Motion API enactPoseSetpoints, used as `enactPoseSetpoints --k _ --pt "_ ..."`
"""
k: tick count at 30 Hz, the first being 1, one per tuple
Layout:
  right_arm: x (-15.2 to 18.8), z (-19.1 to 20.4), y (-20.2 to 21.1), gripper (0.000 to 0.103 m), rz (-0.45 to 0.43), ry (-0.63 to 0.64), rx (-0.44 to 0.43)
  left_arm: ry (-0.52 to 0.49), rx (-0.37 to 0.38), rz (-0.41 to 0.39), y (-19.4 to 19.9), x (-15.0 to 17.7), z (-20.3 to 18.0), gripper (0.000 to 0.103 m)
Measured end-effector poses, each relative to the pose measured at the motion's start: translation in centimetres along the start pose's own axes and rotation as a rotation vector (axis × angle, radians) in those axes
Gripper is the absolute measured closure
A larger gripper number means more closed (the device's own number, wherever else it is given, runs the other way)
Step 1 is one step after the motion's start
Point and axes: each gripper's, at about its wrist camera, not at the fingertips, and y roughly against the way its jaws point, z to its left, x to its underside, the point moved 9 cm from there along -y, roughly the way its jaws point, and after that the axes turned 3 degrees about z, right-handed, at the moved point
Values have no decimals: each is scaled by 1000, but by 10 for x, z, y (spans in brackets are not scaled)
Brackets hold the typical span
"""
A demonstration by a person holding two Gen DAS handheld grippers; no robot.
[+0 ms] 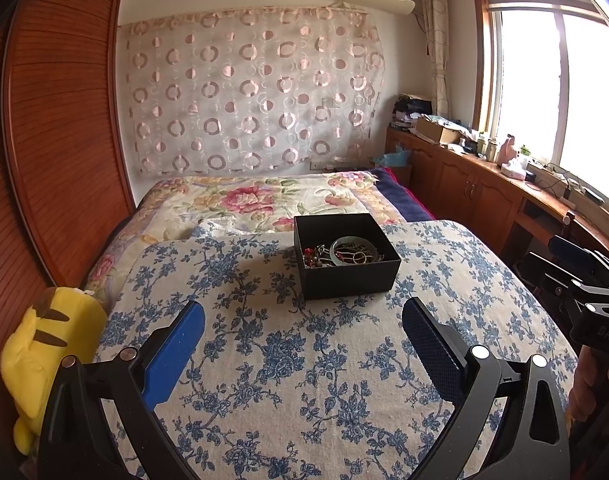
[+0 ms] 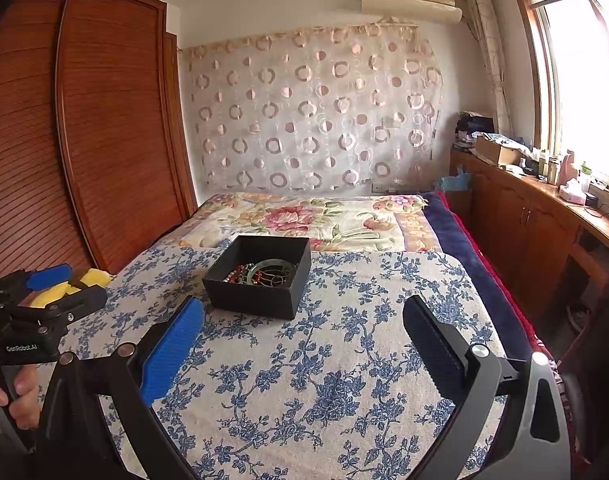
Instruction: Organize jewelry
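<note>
A bed carries a blue-flowered cloth. On the cloth stands an open black box, ahead of both grippers and apart from them. Left gripper and right gripper hover over the cloth, fingers spread wide, grasping nothing. Inside the box lie a green bangle and tangled red beads

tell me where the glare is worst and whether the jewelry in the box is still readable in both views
Left wrist view: the window is blown out white, yet the black box and its green bangle stay readable. Right wrist view: the window again overexposed; box contents dimmer, beads small; fisheye bends the wardrobe.
</note>
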Motion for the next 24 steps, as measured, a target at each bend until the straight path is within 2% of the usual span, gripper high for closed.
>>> enactPoseSetpoints --k 24 --pt "-2 -1 2 2 2 0 1 1 1 0 1 0 -1 8"
